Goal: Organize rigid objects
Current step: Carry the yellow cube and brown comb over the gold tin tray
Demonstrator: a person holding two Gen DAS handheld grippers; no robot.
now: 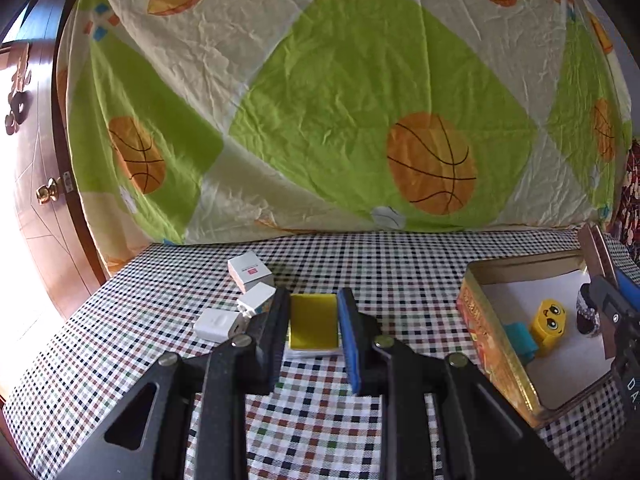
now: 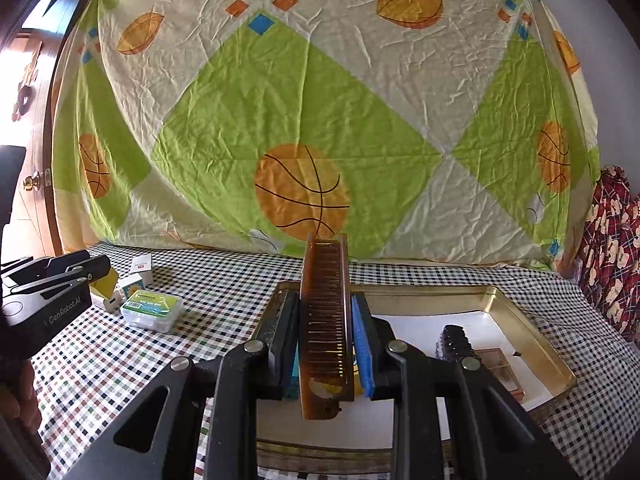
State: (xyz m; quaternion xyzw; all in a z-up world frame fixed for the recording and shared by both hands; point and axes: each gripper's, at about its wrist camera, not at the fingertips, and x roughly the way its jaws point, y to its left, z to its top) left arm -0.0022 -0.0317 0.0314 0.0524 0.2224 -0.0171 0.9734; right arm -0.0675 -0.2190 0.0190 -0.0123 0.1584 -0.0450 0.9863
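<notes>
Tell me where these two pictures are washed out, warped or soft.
Left wrist view: daylight blows out the wooden door at left; the checked tablecloth bows with fisheye distortion. Right wrist view: black vignette corners; the brown translucent comb looks slightly soft.

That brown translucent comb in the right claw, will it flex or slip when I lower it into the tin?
The brown translucent plastic comb looks thin and stiff, so it probably won't droop. It stands on edge between the right claw's pads, most of its length sticking out beyond them, so it may pivot if bumped. Its glossy surface suggests it could slide on the gold metal tin floor.
</notes>
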